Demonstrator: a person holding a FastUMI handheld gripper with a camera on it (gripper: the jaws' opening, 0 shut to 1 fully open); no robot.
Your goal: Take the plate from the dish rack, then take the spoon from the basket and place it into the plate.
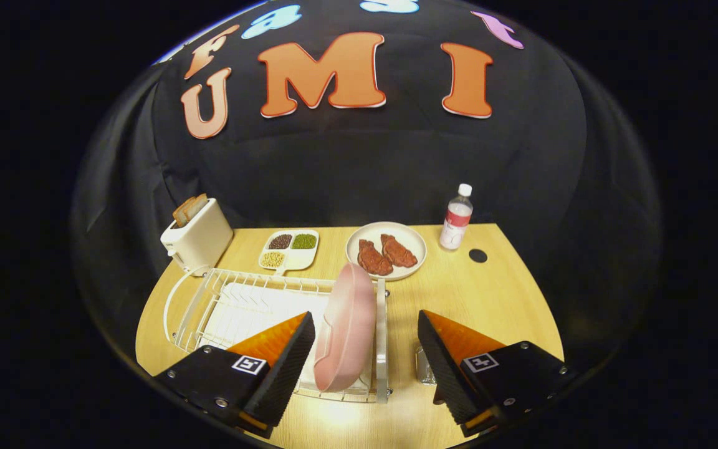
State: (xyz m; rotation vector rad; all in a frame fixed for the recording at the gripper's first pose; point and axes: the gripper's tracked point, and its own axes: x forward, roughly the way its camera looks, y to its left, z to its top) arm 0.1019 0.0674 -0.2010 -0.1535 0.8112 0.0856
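Note:
A pink plate (346, 327) stands on edge in the right end of a white wire dish rack (209, 299) on the wooden table. My gripper (366, 325) is open and hovers above the rack's right end. The plate sits between my fingers, close to the left finger (284, 358) and apart from the right finger (443, 362). Neither finger touches it. A small metallic basket (422, 365) peeks out just beside the right finger, mostly hidden by it. I cannot make out the spoon.
Behind the rack lie a white toaster (198, 237) with bread, a divided dish of beans (290, 249), a white plate (418, 249) bearing two pieces of meat, a water bottle (456, 218) and a black hole (477, 255) in the tabletop.

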